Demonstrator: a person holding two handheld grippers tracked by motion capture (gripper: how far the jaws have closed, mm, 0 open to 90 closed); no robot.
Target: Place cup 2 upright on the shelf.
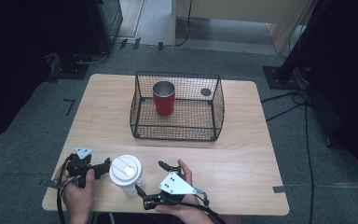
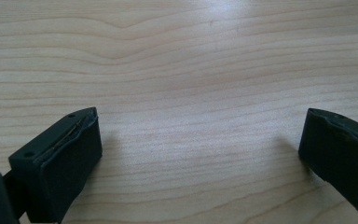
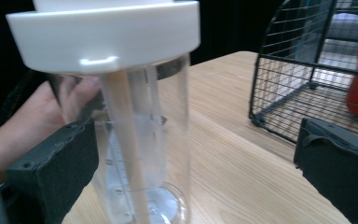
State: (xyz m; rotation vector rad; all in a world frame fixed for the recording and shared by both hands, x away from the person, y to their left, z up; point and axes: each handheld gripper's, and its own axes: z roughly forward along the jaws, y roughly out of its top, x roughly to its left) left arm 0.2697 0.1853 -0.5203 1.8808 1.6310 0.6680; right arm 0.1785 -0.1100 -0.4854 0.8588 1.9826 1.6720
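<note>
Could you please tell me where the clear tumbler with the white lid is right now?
In the high view, the clear tumbler stands near the table's front edge, between the left hand-held gripper and right hand-held gripper.

Left tongs [image 2: 200, 149] spread wide, black jaws low at either side, bare wooden table [image 2: 182, 70] between them

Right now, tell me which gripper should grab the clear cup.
Right. The right gripper already has its open fingers around the clear cup, while the left gripper faces bare table.

High view overlooks table [image 1: 242, 154]; right gripper view shares basket [image 3: 289, 93]
</note>
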